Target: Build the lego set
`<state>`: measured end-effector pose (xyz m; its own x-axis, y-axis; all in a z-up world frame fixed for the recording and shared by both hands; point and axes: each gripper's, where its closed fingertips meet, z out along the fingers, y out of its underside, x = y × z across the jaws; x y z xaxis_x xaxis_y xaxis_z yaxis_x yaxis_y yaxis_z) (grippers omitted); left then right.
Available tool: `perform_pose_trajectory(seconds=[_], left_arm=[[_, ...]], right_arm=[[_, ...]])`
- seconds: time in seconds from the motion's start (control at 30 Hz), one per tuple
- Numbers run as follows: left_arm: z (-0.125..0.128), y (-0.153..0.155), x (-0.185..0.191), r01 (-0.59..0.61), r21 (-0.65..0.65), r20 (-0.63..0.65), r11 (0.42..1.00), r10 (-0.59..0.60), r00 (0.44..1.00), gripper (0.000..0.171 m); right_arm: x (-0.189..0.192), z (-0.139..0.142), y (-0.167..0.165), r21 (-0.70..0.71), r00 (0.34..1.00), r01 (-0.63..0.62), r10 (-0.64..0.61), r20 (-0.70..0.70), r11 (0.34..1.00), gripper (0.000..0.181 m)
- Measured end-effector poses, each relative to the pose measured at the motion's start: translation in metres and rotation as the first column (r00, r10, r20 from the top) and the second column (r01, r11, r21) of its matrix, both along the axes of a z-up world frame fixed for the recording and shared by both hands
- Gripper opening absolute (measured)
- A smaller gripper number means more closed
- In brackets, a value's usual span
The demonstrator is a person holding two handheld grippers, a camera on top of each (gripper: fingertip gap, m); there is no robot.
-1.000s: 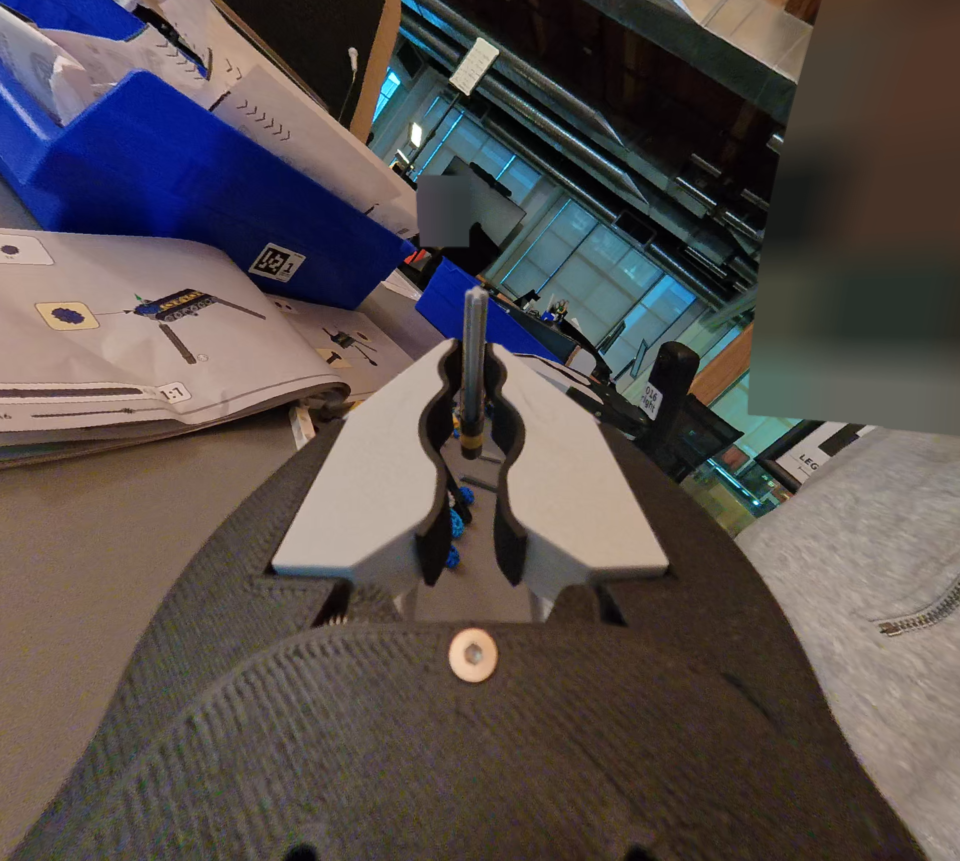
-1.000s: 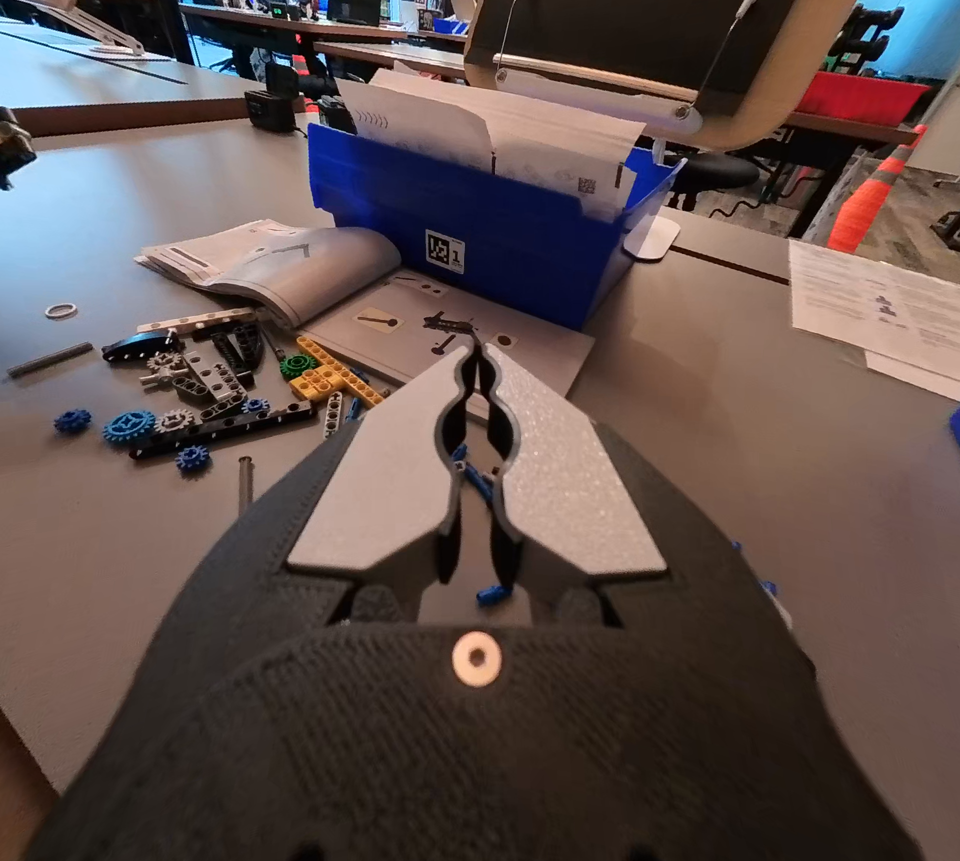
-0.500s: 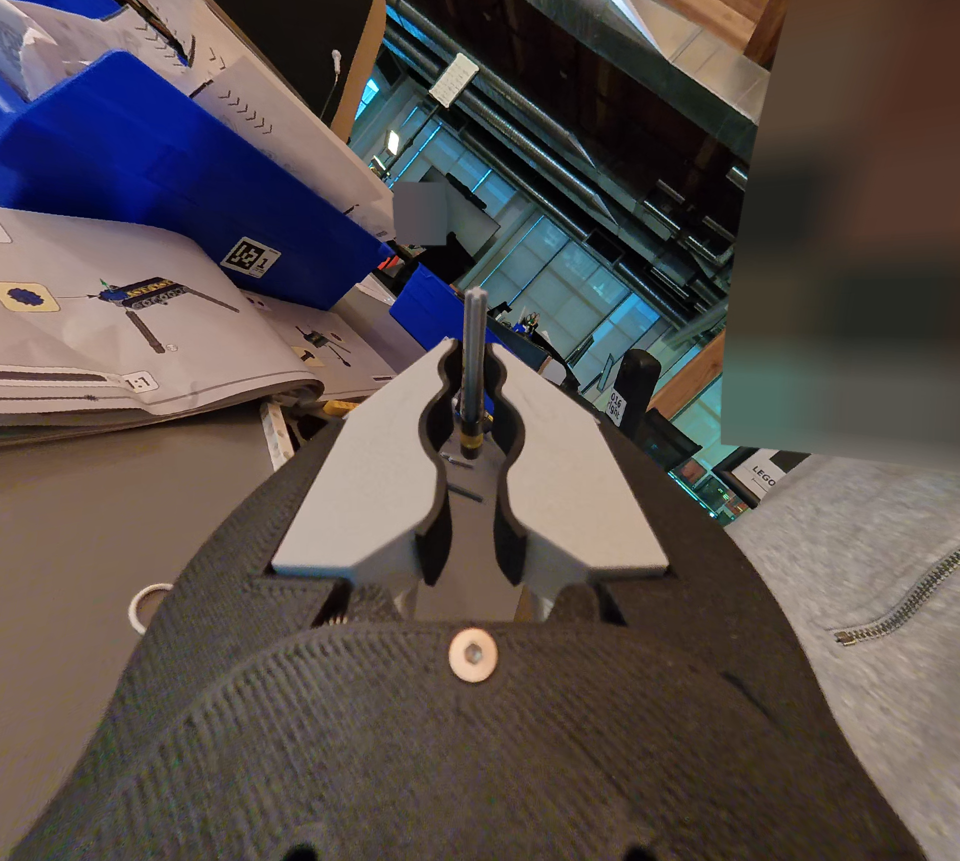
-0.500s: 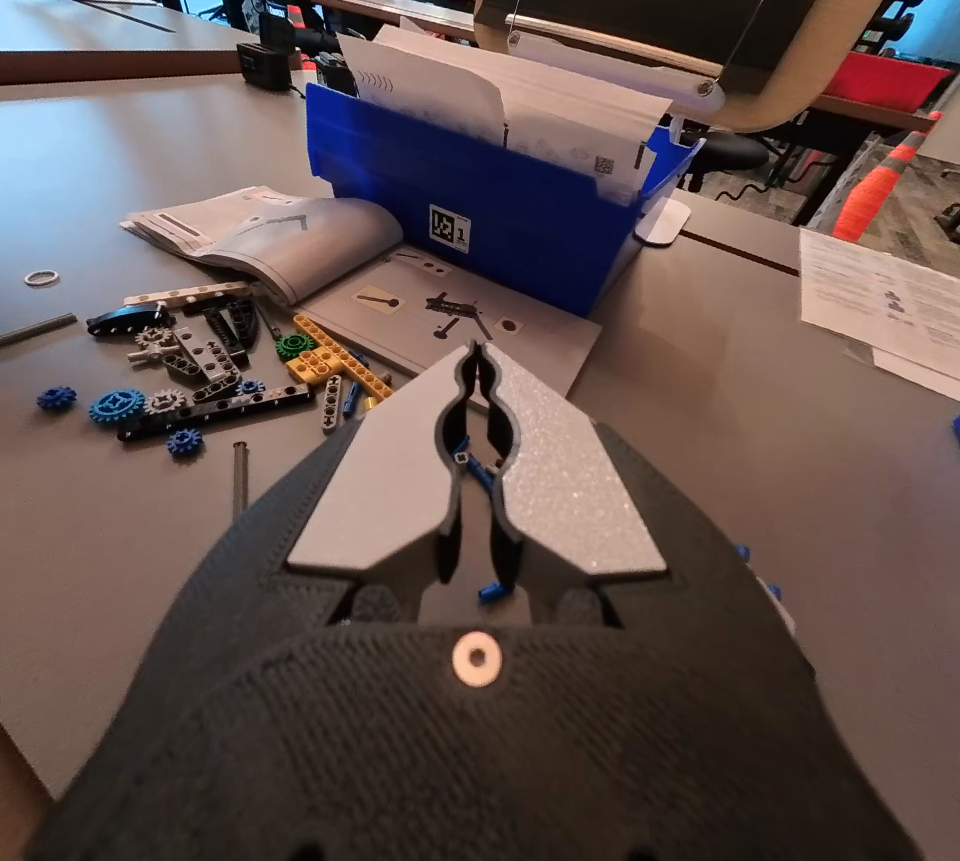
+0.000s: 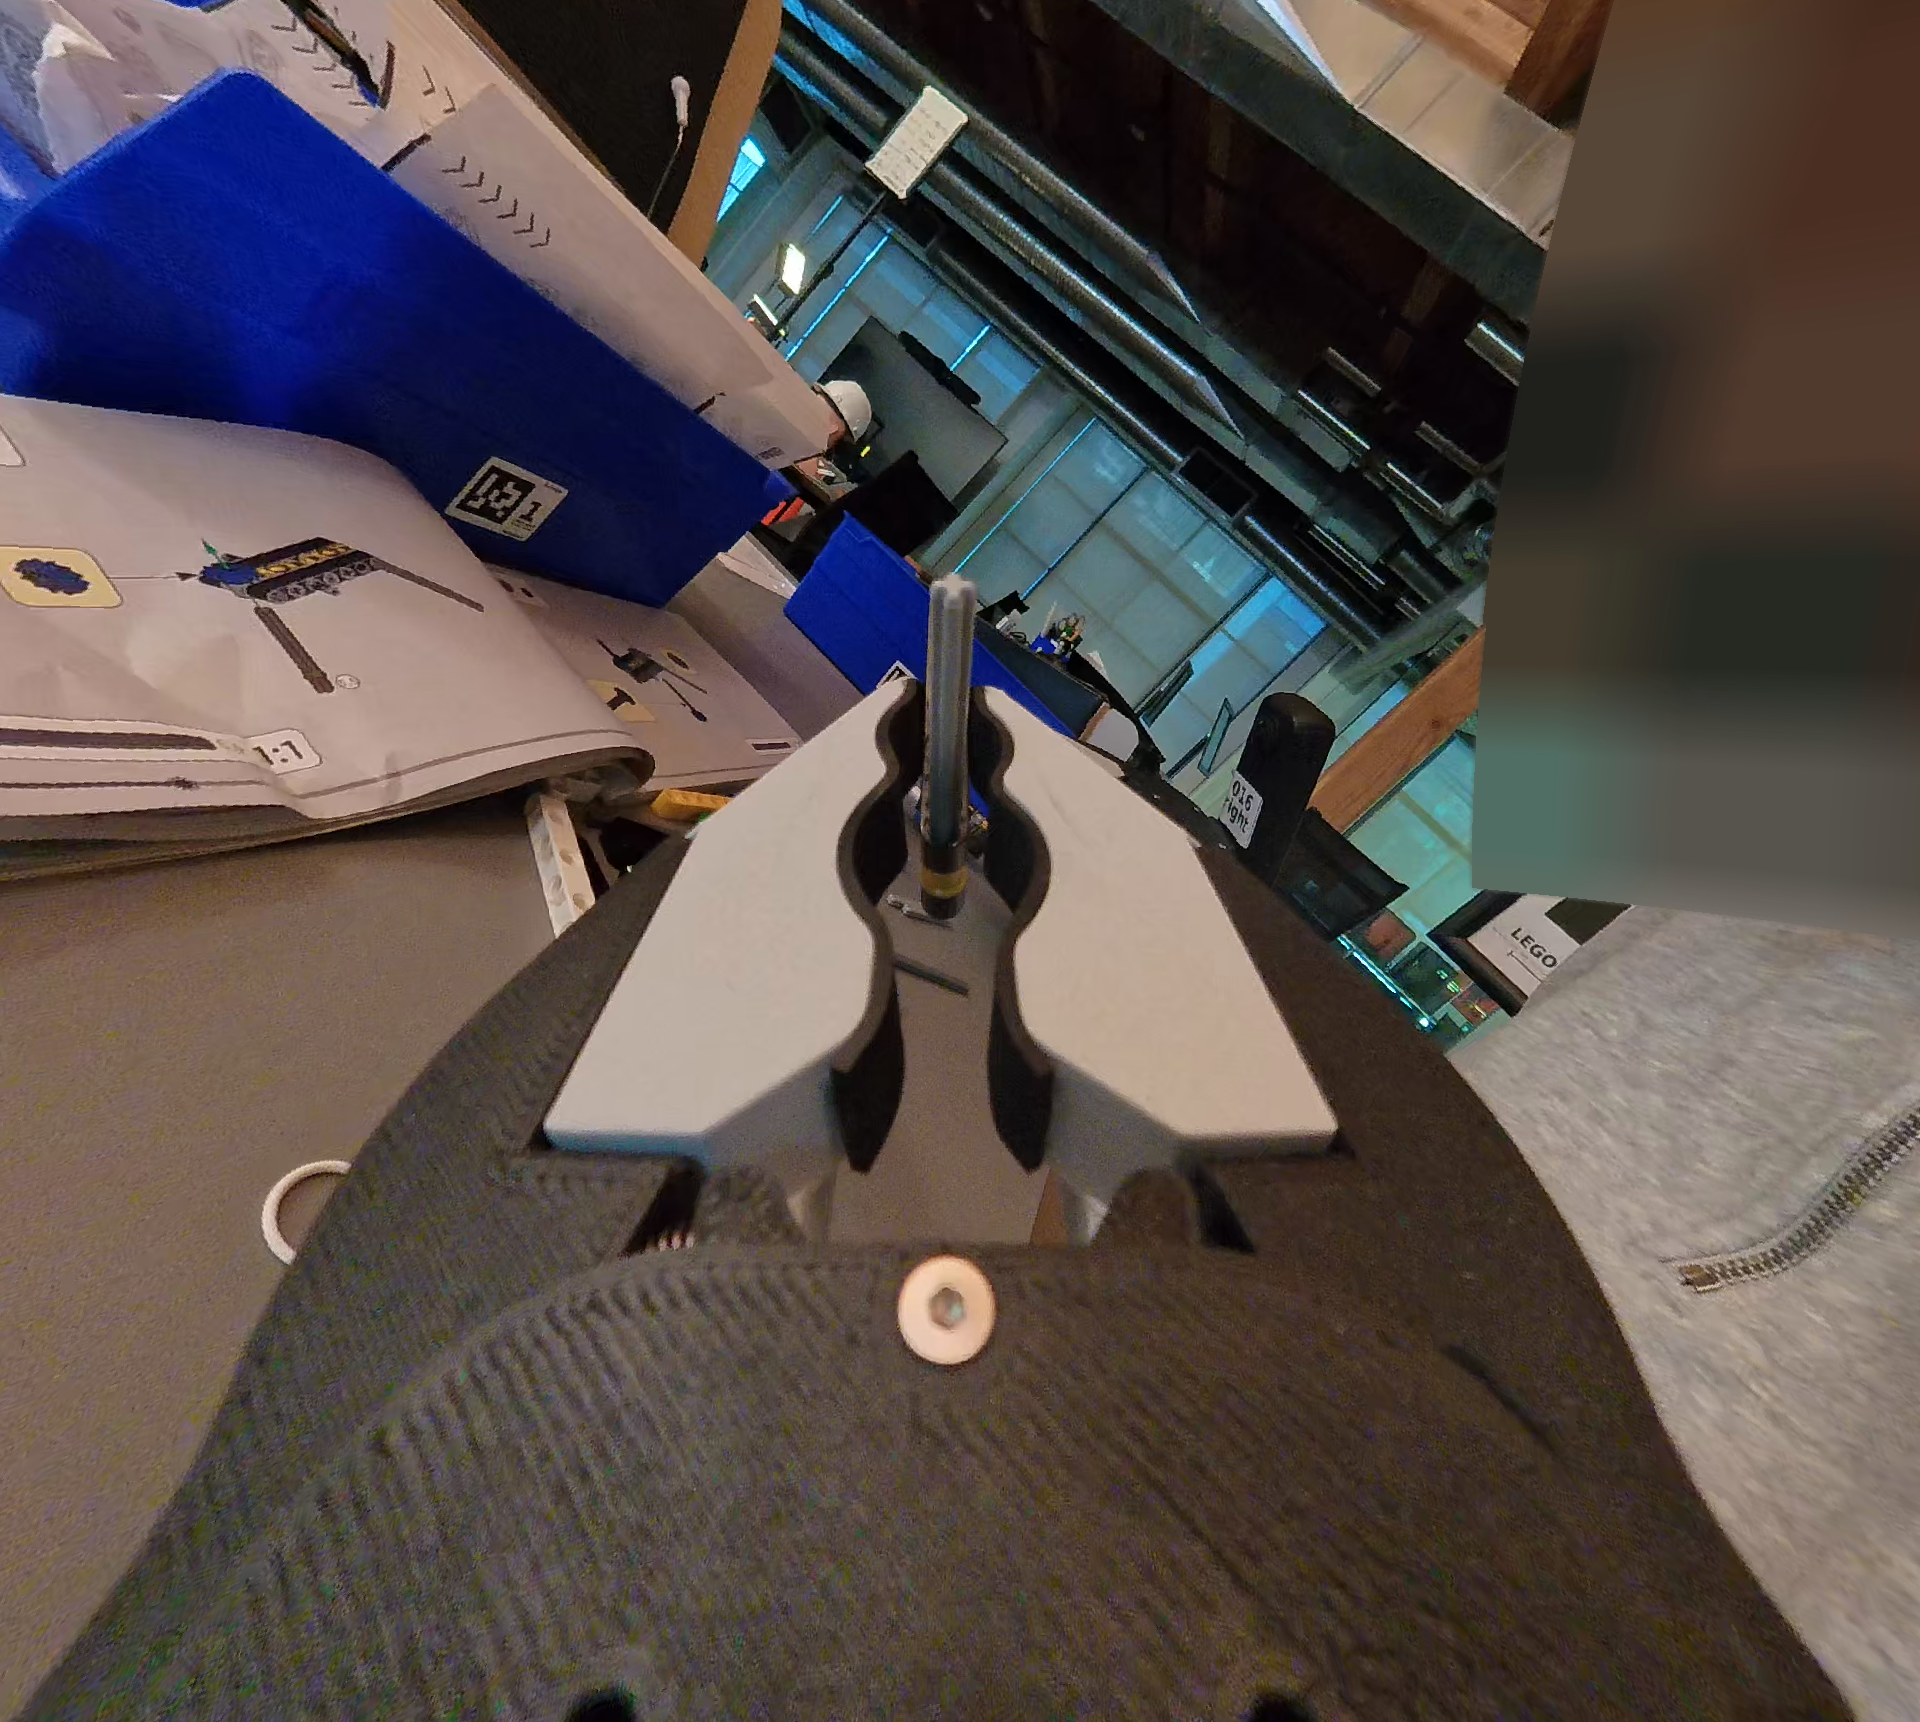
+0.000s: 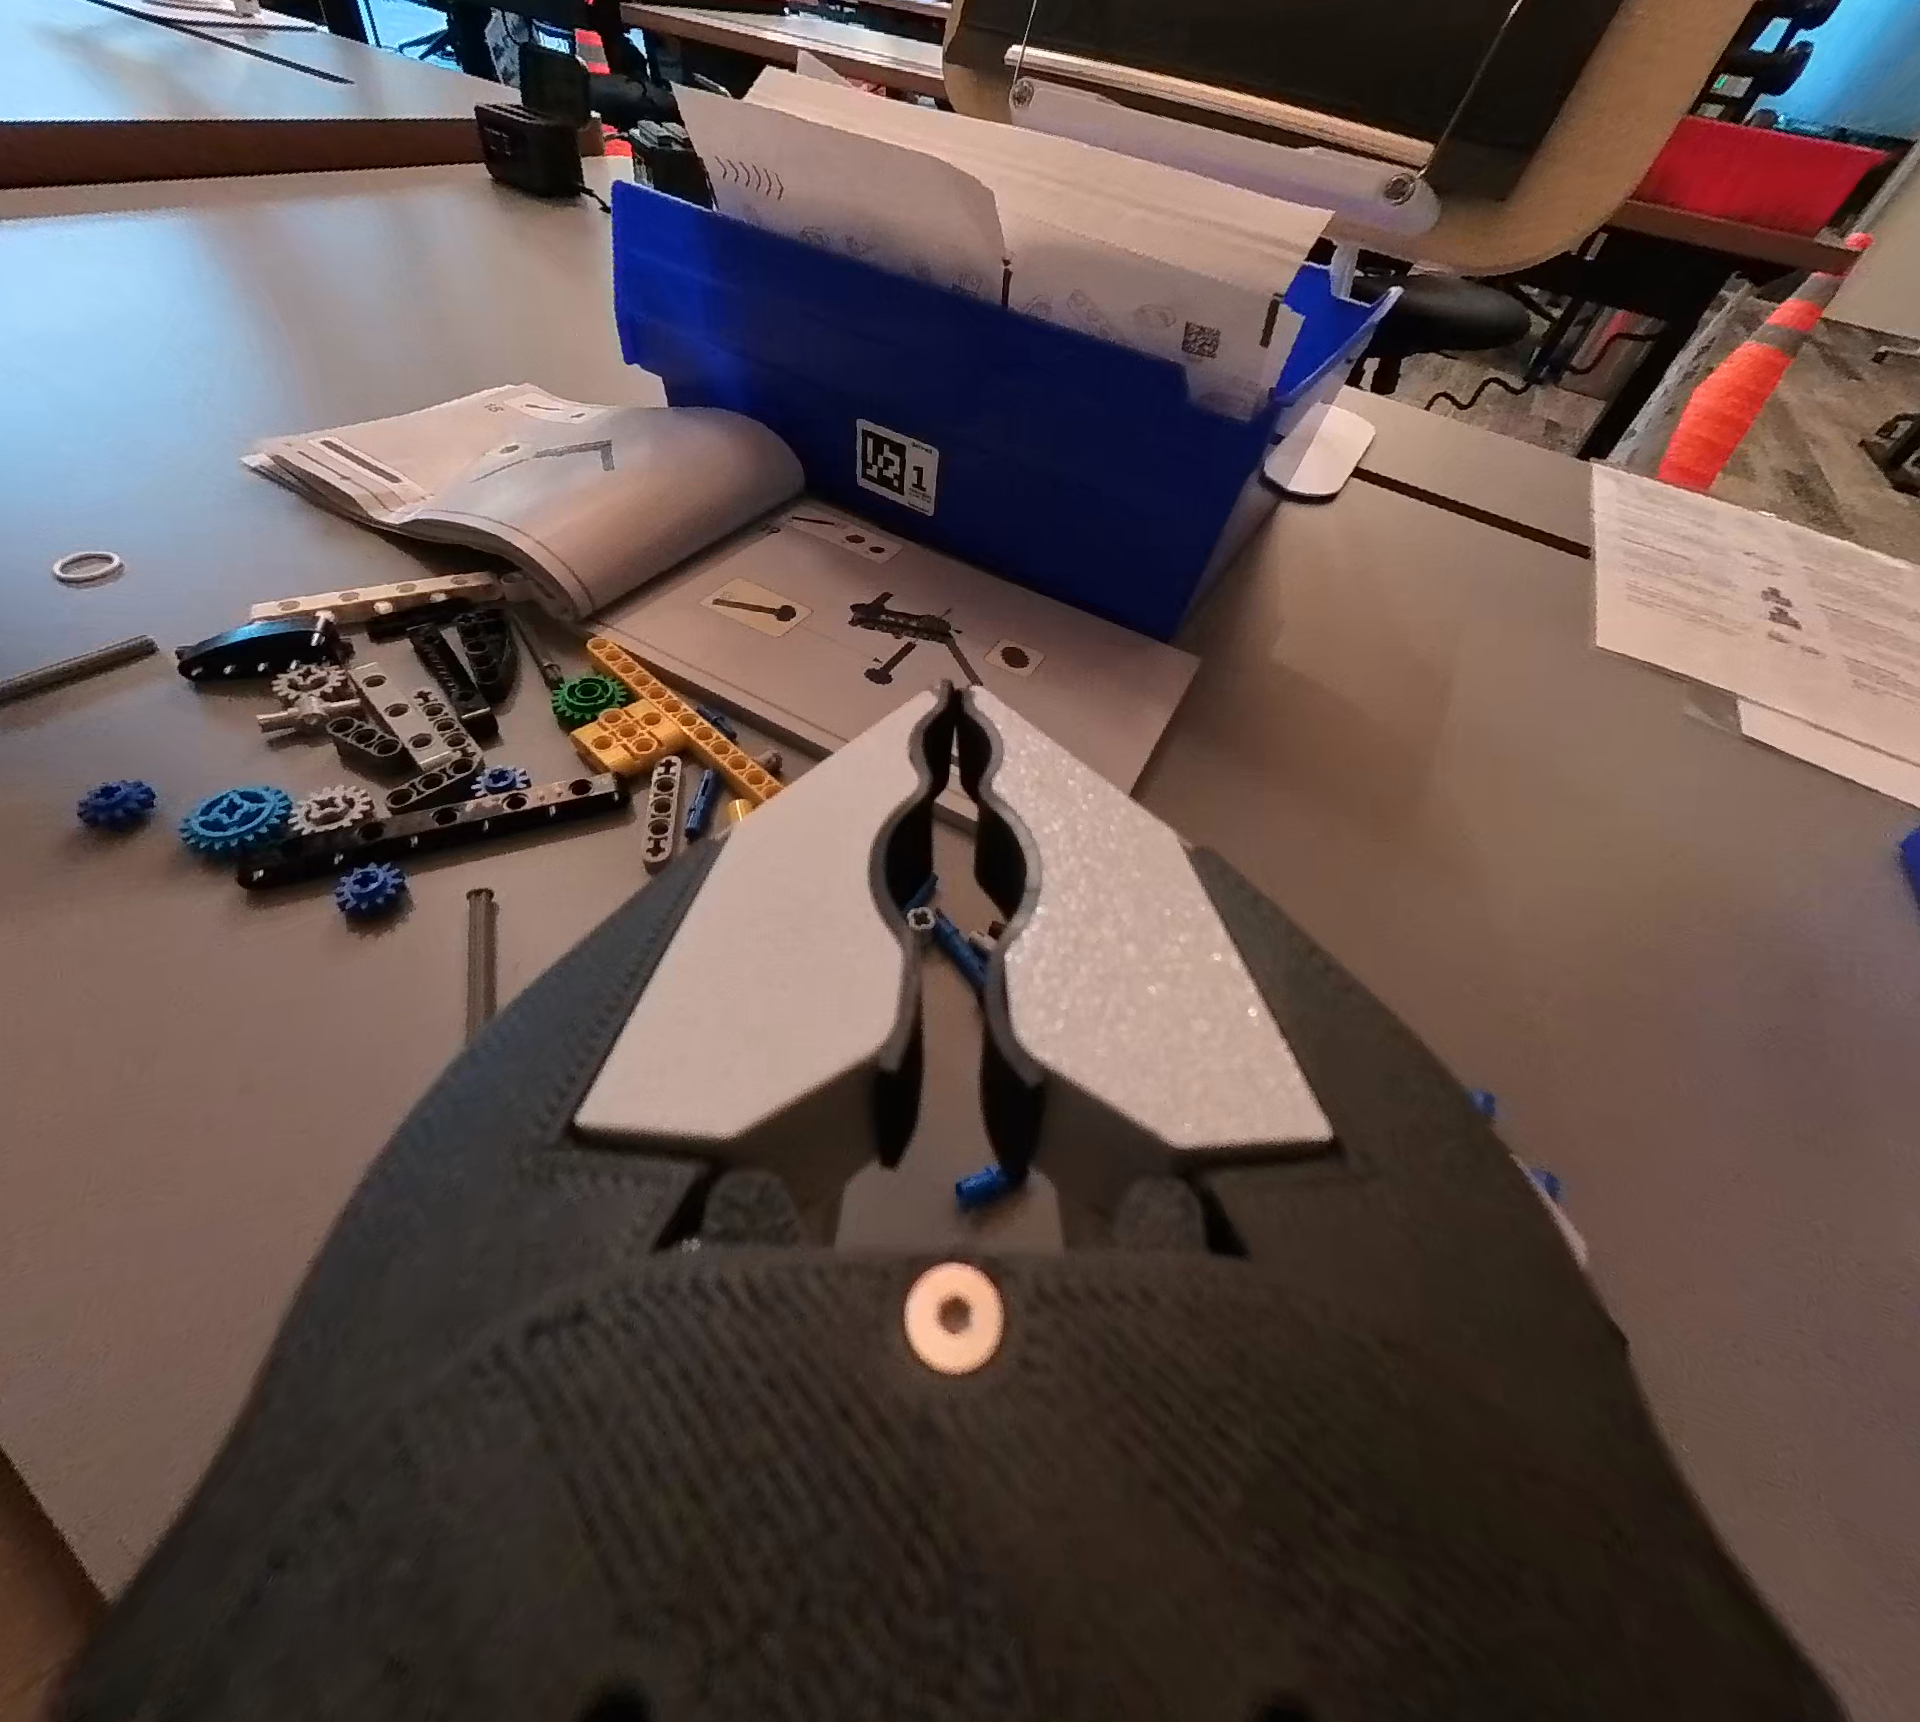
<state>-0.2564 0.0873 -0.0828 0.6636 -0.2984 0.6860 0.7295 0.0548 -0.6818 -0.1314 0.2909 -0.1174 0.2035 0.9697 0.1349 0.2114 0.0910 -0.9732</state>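
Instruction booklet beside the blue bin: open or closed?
Open. The instruction booklet lies spread on the table, left pages curled over, a diagram page flat in front of the blue bin.

matt grey table (image 6: 312, 1101); glossy blue plastic bin (image 6: 1039, 425); paper manual (image 6: 582, 509); ribbed black plastic left gripper (image 5: 940, 716) body.

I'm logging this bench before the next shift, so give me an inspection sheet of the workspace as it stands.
Surface: grey table, mostly bare on the right.
Job's things: loose beams, gears and axles scattered left of the open instruction booklet; blue pins under the right gripper.
Clutter: blue bin stuffed with papers; white ring; printed sheets at right.
Grippers: left gripper shut on a grey axle that points up; right gripper shut, holding nothing that shows.
Cables: nothing seen on the table.
Surroundings: other desks, an orange cone.
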Motion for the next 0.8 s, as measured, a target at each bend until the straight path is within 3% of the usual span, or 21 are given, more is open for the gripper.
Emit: perform_pose_trajectory(seconds=[0.8], left_arm=[[-0.0012,-0.0002,-0.0008,-0.003,-0.009,0.007,1.0,0.003,1.0,0.006]], right_arm=[[-0.002,-0.0029,-0.0018,0.015,1.0,-0.002,0.002,0.026,1.0,0.0]])
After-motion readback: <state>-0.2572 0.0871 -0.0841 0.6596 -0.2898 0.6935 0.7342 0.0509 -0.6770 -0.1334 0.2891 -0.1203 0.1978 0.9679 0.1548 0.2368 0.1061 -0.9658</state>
